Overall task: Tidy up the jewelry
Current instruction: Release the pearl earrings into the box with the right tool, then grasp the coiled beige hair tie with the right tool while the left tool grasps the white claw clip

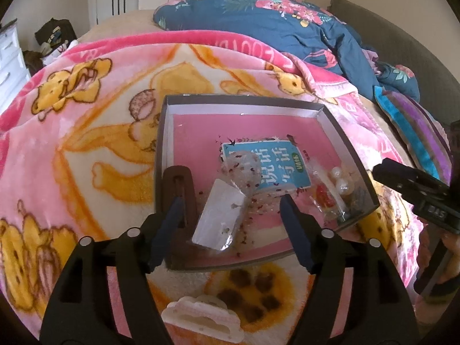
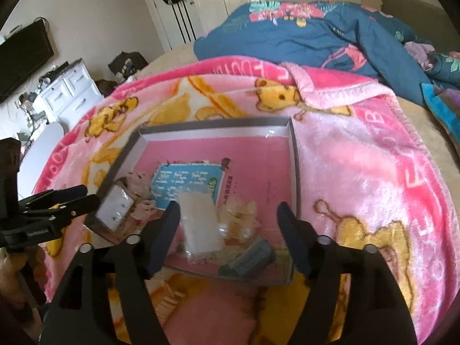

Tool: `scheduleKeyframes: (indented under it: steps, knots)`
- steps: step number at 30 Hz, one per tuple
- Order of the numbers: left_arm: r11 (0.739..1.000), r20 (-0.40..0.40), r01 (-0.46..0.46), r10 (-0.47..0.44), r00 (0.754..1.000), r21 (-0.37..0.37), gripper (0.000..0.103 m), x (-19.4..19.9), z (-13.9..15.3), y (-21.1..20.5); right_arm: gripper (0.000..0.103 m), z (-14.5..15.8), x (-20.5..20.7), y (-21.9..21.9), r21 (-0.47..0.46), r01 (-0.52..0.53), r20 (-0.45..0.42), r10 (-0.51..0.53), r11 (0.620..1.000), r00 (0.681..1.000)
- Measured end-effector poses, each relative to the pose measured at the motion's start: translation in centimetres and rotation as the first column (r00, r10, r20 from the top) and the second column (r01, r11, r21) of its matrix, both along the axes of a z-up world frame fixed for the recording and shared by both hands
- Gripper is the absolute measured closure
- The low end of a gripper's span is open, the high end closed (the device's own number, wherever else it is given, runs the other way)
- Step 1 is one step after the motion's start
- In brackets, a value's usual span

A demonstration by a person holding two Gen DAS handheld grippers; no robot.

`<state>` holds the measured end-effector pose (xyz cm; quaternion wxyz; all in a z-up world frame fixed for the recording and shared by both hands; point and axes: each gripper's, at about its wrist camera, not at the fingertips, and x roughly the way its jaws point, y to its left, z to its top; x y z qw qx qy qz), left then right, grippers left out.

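- So the jewelry is all sitting in a shallow grey box [image 1: 349, 141] with a pink floor, parked on a pink cartoon blanket [image 1: 86, 132] on the bed.
- Left gripper [image 1: 231, 205] hangs over the box's near-left part, jaws spread wide, nothing in them. Dead ahead, pretty much between the fingertips, lies a white card in a clear sleeve [image 1: 220, 215]. Its long axis runs away from the gripper, tilted a bit to the right.
- Right gripper [image 2: 227, 212] is also released and empty, over the near-right part of the box. A frosted white packet [image 2: 199, 225] lies just inside its left finger, long axis pointing roughly away.
- My guess: each side is lined up on its own packet, so the left hand takes the card and the right one the frosted packet.
- Also in the box: a teal booklet [image 1: 273, 164], a clear bag with pearls [image 1: 339, 179] and something red, and a dark grey-green roll [image 2: 254, 256] at the near edge.
- Outside the box on the blanket: a brown hair clip [image 1: 179, 189] touching the left wall and a cream hair claw [image 1: 201, 316] nearer the camera.
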<state>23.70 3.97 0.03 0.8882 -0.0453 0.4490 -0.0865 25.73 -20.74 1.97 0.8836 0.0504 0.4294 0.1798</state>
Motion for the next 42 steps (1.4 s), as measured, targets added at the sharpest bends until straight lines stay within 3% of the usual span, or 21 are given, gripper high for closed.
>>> scheduleKeyframes:
  steps: [4, 11, 24, 42]
  knots:
    - [1.000, 0.032, -0.008, 0.008, 0.999, 0.006, 0.024, -1.1, 1.5, 0.0, 0.019, 1.9, -1.6, -0.4, 0.025, 0.002, 0.043, -0.003, 1.000, 0.999]
    - [0.998, 0.103, -0.051, 0.047, 0.994, 0.029, 0.010, -3.9, 4.5, 0.7, 0.013, 4.7, -4.6, -0.2, 0.040, -0.027, 0.108, 0.023, 0.999, 0.994]
    - [0.993, 0.115, -0.114, 0.110, 0.987, 0.030, 0.009, -8.2, 5.2, 2.8, 0.012, 6.3, -8.8, 1.7, 0.037, -0.082, 0.138, 0.077, 0.996, 0.988]
    - [0.989, 0.054, -0.145, 0.144, 0.988, 0.025, 0.009, -11.4, 2.4, 5.2, 0.012, 2.3, -11.2, 5.4, 0.013, -0.128, 0.040, 0.127, 0.992, 0.991]
